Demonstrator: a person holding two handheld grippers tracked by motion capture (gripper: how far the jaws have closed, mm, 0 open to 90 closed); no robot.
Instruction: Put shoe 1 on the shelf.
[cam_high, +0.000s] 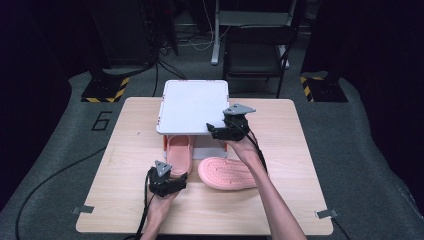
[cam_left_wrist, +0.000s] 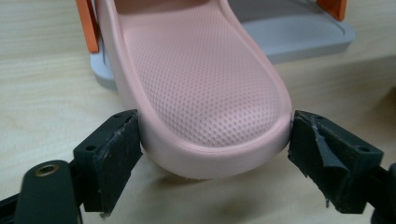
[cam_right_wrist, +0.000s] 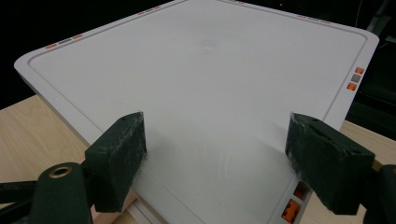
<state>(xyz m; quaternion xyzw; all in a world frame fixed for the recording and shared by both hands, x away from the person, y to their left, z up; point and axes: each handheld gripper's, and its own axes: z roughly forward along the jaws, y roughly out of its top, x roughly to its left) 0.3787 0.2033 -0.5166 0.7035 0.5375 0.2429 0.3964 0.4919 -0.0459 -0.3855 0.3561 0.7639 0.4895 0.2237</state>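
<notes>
**Left tool's jaws spread around the heel of a pink slipper; right tool poised over the white rack top**

The pink slipper (cam_left_wrist: 201, 79) sits with its rounded end between the two black jaws of the left tool (cam_left_wrist: 215, 154). In the left gripper view the jaws stand wide, one at each side of the slipper's rim at the lower left and lower right of the frame. They are right at the rim, but whether the pads actually touch it cannot be told; they do not appear to squeeze it. The slipper's far end runs up toward the top of the frame, onto the grey lower shelf between orange posts, and is cut off there.

In the high view, the left tool (cam_high: 172, 182) lies at the lower centre of the frame, just below that slipper (cam_high: 178, 154), whose upper part disappears under the white top (cam_high: 192, 105) of the rack. How far it reaches under the top is hidden.

A second pink slipper (cam_high: 226, 173) lies sole-up on the counter (cam_high: 125, 165), just right of the left tool and apart from it.

The right tool (cam_high: 216, 129) is at the lower right corner of the white top, centre of the frame. In the right gripper view its jaws are spread wide with nothing between them, the white top (cam_right_wrist: 210, 70) lying beyond and beneath them. Whether the jaws rest on that surface or hang just above it is hard to make out. The room behind the counter is dark.
</notes>
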